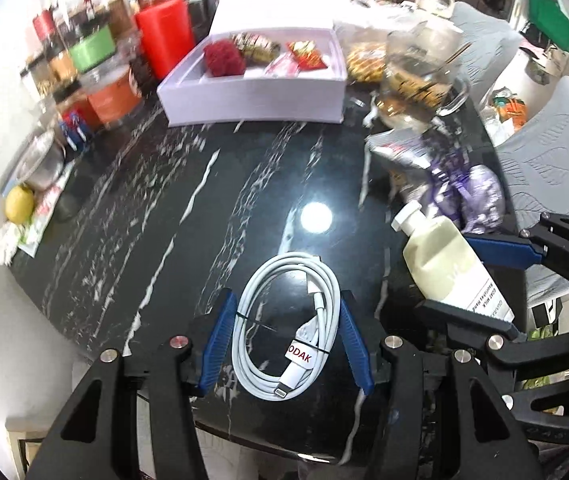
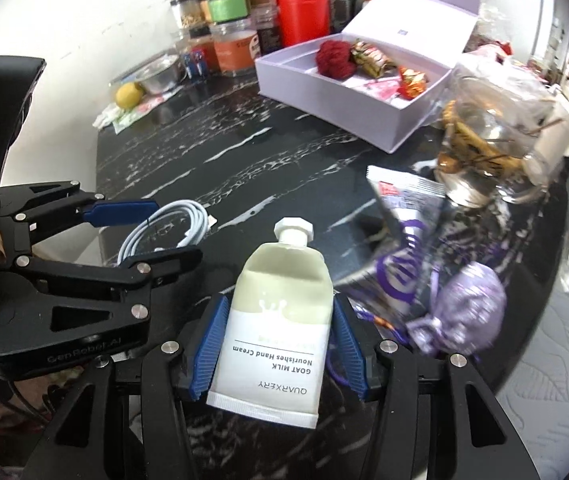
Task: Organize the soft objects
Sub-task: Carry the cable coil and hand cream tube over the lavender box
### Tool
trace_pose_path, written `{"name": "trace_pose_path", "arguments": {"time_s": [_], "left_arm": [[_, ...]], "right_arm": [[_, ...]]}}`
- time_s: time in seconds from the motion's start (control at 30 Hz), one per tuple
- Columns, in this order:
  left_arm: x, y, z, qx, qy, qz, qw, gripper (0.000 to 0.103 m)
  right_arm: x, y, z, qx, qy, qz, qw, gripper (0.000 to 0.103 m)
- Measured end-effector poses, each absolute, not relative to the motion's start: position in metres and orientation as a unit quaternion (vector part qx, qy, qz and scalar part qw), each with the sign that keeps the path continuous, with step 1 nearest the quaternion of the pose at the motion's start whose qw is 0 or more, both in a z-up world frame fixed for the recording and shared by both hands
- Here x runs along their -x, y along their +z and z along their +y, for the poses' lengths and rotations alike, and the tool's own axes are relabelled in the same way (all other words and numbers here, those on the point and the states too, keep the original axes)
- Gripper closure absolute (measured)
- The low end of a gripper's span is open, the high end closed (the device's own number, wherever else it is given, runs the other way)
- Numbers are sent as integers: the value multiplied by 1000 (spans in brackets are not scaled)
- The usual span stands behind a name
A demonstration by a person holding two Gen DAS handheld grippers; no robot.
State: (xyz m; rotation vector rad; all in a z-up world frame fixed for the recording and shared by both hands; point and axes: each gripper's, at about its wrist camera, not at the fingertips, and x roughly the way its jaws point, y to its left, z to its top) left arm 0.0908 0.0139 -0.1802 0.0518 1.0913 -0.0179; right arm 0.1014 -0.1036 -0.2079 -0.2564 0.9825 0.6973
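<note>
Blur smears the purple pouch (image 2: pixel 464 312) and silver packet (image 2: pixel 404 216), so you can't read them. Your left gripper (image 1: pixel 284 336) squeezes the white cable (image 1: pixel 286 328) on both sides. Your right gripper (image 2: pixel 280 344) clamps the hand cream tube (image 2: pixel 276 320) (its bottom edge hangs below the blue pads). The open box (image 2: pixel 324 92) sits far back on the black table (image 2: pixel 244 152).

Right gripper (image 2: pixel 278 354) clamps hand cream tube (image 2: pixel 278 320); left gripper (image 2: pixel 164 232) with cable (image 2: pixel 172 224) at 9 o'clock.
</note>
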Motion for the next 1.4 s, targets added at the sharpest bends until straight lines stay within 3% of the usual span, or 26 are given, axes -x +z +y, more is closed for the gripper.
{"name": "trace_pose_path", "arguments": {"time_s": [0.77, 1.4], "left_arm": [[-52, -61, -46, -71, -58, 440, 893, 52], [-119, -36, -1, -95, -129, 418, 894, 52]], "right_arm": [[-47, -119, -179, 50, 301, 406, 861, 51], [-96, -89, -135, 14, 251, 390, 886, 51]]}}
